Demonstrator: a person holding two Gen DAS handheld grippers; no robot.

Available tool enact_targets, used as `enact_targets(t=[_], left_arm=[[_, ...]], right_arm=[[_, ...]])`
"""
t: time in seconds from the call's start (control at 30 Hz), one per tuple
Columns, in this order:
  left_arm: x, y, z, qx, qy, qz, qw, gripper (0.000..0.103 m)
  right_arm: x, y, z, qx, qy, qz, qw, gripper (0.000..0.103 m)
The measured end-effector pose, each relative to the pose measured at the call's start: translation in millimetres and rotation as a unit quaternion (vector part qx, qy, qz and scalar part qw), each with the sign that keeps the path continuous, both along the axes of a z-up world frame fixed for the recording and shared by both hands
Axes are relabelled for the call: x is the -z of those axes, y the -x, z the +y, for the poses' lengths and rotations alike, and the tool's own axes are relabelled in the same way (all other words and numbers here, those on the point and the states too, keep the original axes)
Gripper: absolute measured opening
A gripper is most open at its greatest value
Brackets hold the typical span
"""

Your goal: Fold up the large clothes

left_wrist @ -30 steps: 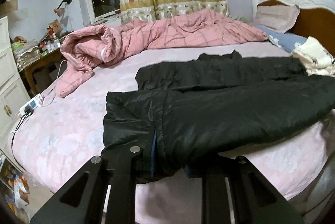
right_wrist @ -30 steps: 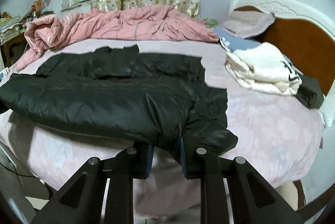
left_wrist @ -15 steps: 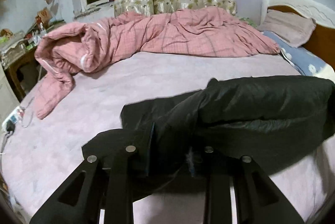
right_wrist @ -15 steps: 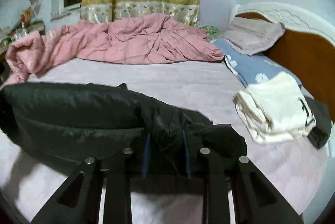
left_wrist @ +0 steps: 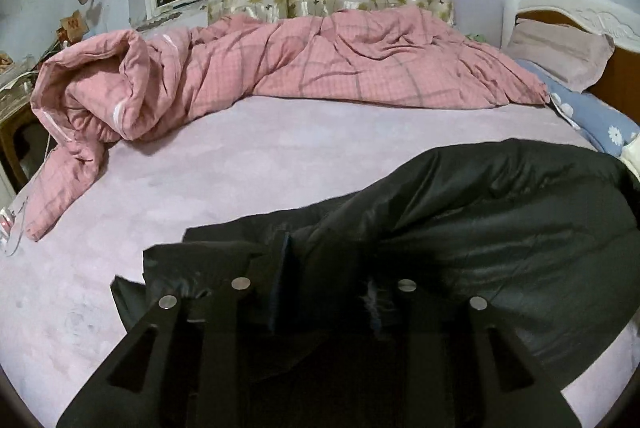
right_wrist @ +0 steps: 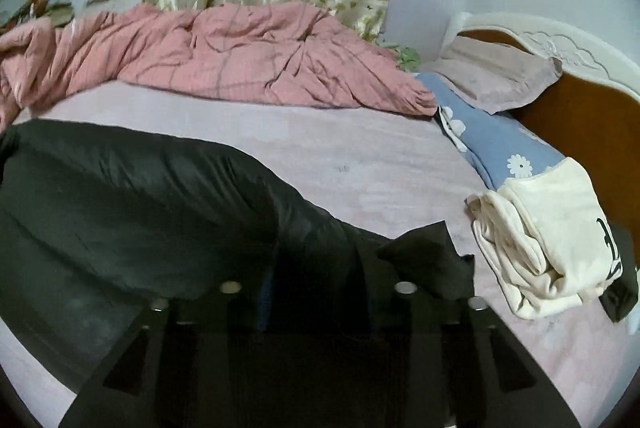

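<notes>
Black padded jacket lay across the near part of a pink-sheeted bed, seen first from the left wrist camera, where the left gripper pinched one end of it between its fingers and held it just above the sheet. A rumpled pink quilt was heaped well behind. From the right wrist camera, the right gripper pinched the jacket's other end, though the dark cloth hid the fingertips themselves. A folded cream garment sat near, to the right. To fold well, both ends should probably travel level and together, so the edge lands straight and clear of the cream garment.
</notes>
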State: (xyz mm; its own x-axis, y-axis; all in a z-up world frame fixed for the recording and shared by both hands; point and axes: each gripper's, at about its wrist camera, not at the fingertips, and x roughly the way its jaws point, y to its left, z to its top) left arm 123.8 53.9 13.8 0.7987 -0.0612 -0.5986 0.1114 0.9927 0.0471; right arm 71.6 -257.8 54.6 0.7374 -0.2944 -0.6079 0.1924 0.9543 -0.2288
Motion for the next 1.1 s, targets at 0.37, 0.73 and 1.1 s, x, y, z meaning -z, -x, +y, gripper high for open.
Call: enact_targets(t=[0.37,0.73,1.1], left_arm=[[-35.7,49.7,-1.2,-0.053,-0.003,-0.093,0.9942,0.09],[-75.9,92.9,31.1,-0.007,0.04,-0.17,0.9845,0.09],[-49.6,74.5,19.4,0.025,0.025,-0.101,0.9943,0.101]], right_arm=[[-17.5,34.0,-9.2,0.023,0.0,-0.075,0.997,0.073],[-53.8,89.4,-9.7,0.016,-0.001,-0.192,0.981,0.086],[-36.7,84.0,23.9,-0.135,-0.072,-0.103,0.983,0.09]])
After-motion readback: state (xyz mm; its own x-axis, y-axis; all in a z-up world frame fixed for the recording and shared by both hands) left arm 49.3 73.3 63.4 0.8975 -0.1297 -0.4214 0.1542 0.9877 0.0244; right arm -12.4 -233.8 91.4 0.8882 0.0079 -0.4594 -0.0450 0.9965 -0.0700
